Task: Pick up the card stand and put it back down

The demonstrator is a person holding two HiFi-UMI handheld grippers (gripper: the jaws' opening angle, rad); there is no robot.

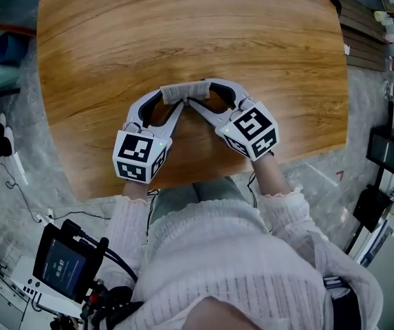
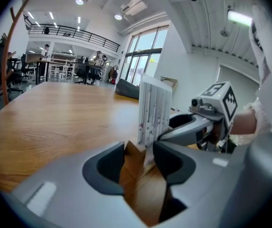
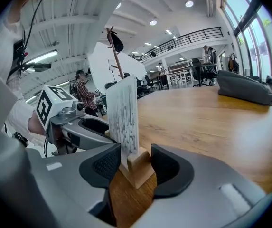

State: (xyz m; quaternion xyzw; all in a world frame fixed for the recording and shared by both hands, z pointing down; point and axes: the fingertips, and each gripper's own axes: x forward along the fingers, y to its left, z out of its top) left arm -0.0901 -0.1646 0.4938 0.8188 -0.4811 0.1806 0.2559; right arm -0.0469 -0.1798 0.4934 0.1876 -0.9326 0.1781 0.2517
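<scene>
The card stand (image 1: 185, 91) is a small wooden block holding an upright white printed card (image 2: 154, 110); it stands on the wooden table (image 1: 183, 26) close in front of me. My left gripper (image 1: 172, 100) has one end of the block between its jaws, touching one pad with a sliver of gap at the other, so it is open (image 2: 139, 148). From the opposite side, my right gripper (image 1: 198, 93) has the block's other end between its pads, and both pads sit against the wood (image 3: 135, 153). The block's underside looks to rest on the table.
The table's near edge (image 1: 183, 184) runs just below the two grippers, with my body right behind it. A dark grey bag (image 3: 242, 87) lies far off on the table. Cables and a device with a screen (image 1: 62, 263) lie on the floor at lower left.
</scene>
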